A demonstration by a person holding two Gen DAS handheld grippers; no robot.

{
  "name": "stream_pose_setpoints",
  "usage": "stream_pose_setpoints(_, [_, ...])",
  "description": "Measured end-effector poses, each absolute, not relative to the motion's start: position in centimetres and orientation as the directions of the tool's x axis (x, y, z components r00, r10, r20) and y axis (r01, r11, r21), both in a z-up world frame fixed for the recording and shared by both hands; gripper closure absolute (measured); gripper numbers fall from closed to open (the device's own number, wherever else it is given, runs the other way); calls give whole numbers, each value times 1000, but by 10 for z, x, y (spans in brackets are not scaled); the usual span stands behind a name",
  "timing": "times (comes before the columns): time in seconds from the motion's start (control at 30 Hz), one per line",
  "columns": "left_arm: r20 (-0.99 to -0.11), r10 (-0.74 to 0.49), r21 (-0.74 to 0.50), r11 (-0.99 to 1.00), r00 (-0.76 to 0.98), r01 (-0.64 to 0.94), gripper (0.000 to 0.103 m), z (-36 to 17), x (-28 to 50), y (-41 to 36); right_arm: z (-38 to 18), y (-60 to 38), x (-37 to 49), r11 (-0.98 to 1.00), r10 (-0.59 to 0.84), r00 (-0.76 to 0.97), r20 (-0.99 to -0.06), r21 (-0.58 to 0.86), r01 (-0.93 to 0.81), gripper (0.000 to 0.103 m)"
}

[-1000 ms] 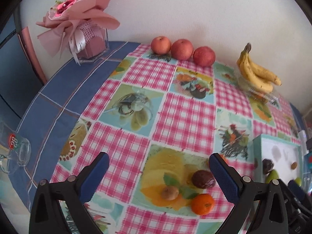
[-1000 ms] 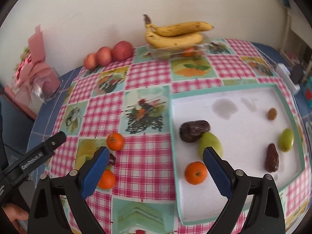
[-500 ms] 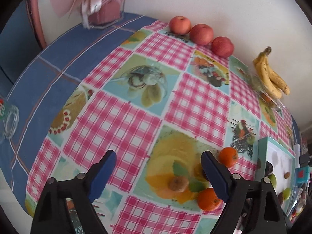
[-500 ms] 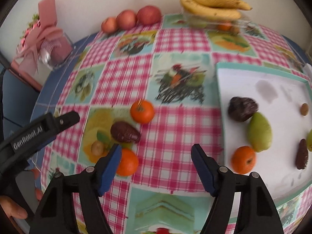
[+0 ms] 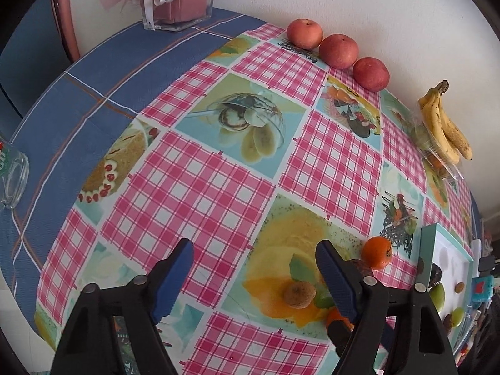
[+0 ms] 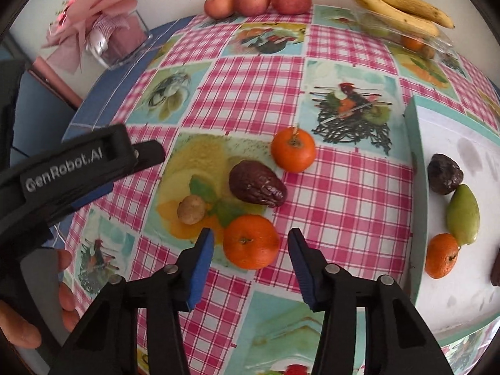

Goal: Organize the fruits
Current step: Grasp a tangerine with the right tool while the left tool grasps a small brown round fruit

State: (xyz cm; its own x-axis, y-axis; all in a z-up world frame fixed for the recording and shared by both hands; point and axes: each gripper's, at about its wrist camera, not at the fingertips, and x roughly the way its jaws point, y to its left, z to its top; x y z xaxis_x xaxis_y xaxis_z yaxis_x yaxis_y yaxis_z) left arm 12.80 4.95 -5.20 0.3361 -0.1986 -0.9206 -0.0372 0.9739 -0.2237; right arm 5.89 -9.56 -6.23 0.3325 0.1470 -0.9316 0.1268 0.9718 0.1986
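Tangerine (image 6: 251,241) sits between the spread right tool (image 6: 251,267) fingers

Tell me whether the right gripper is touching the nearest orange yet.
Apart. In the right wrist view, the right gripper is open, and checked cloth shows between each blue pad and the orange lying between them.

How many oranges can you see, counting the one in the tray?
4: one between the right gripper's open fingers, one beyond the dark fruit, one in the white tray, one inside the clear box under the bananas. More may be hidden there.
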Motion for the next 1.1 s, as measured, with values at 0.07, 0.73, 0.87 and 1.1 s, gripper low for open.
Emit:
stream_pose_setpoints(0.07, [-920, -201, -226, 973, 335, -38, 20, -52, 128, 49, -64, -92, 61, 978, 131, 325, -936, 177, 113, 60])
stream_pose_setpoints(0.73, [-925, -271, -278, 960, 268, 12, 55, -54, 126, 38, -45, -115, 49, 972, 111, 374, -921, 179, 151, 64])
stream_pose_setpoints(0.87, [-924, -300, -301, 953, 235, 32, 61, -57, 124, 32, -41, -129, 43, 968, 97, 380, -920, 175, 178, 64])
stream_pose_setpoints(1.1, [-933, -307, -296, 951, 186, 84, 62, -65, 117, 15, -35, -145, 39, 956, 87, 397, -914, 188, 223, 64])
